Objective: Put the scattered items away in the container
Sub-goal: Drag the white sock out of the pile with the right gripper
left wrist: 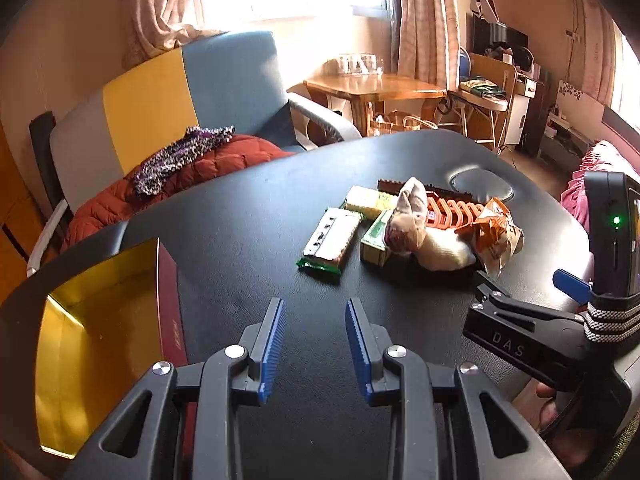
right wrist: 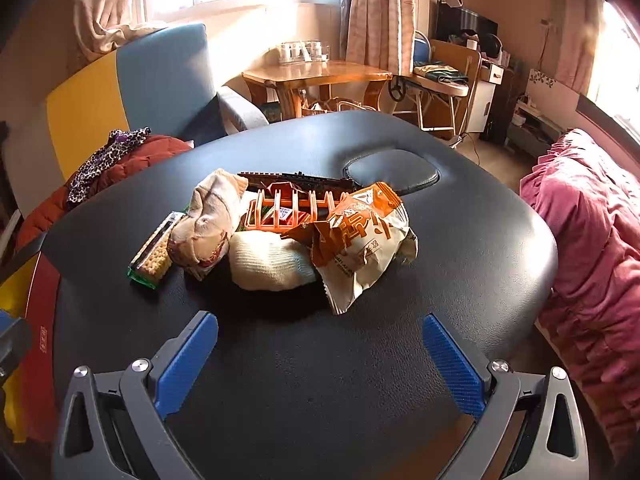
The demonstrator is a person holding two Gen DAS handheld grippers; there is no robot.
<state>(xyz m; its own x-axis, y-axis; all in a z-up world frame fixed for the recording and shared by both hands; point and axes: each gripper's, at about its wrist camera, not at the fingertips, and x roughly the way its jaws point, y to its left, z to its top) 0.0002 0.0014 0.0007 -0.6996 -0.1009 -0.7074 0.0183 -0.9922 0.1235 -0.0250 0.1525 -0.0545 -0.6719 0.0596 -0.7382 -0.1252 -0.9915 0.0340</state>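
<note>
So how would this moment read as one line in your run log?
left tongs: narrow gap, empty | right tongs: wide open, empty | snack pile: untouched on black table | box: nothing seen inside

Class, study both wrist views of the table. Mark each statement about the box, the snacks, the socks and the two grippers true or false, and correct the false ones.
1. The box already holds a sock. False: its gold inside shows nothing in it.
2. The right gripper is wide open with nothing between its fingers. True.
3. The chip bag lies apart from the pile. False: it leans against the orange rack and the white sock.
4. The left gripper holds the cracker pack. False: its jaws stand narrow and empty, short of the pack.
5. The box sits to the left of the pile. True.
</note>
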